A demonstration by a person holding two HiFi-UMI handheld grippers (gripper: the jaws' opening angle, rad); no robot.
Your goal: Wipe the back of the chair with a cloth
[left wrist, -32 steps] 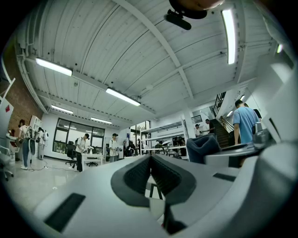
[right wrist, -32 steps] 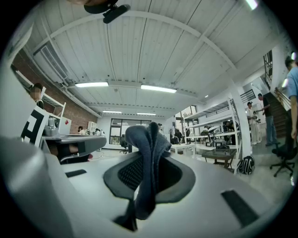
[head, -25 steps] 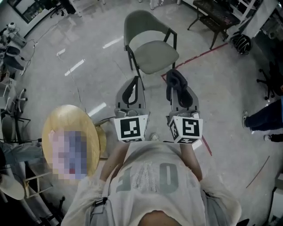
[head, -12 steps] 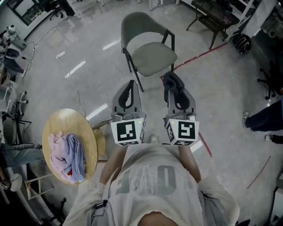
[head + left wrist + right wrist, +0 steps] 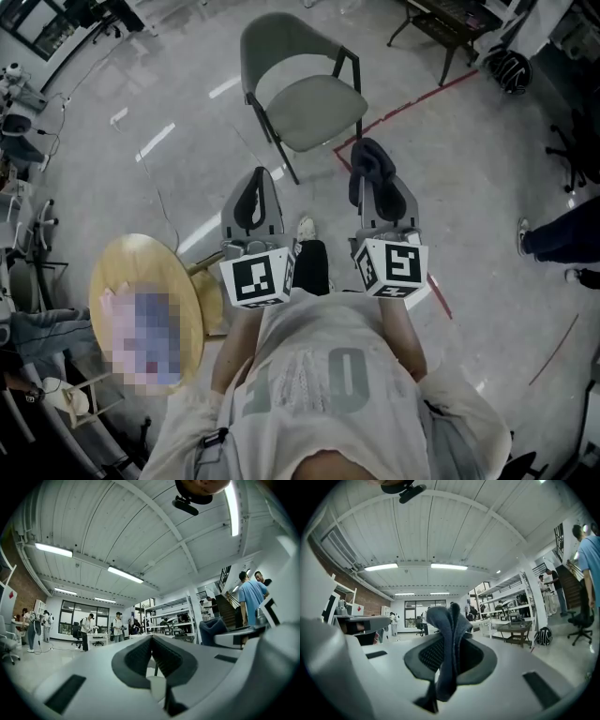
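Right hand-held gripper pinches cloth, left hand-held gripper pressed together, empty; chair ahead: the shallow pinch may slip when dragged over the backrest.

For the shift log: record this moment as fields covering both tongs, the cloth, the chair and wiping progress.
left tongs: shut, empty
right tongs: shut on the dark cloth, which bunches up past the tips
chair: grey, black frame, ahead of both tongs, untouched
backrest: on the far side of the seat from the tongs
wiping: not yet begun
also: round wooden table at the person's left
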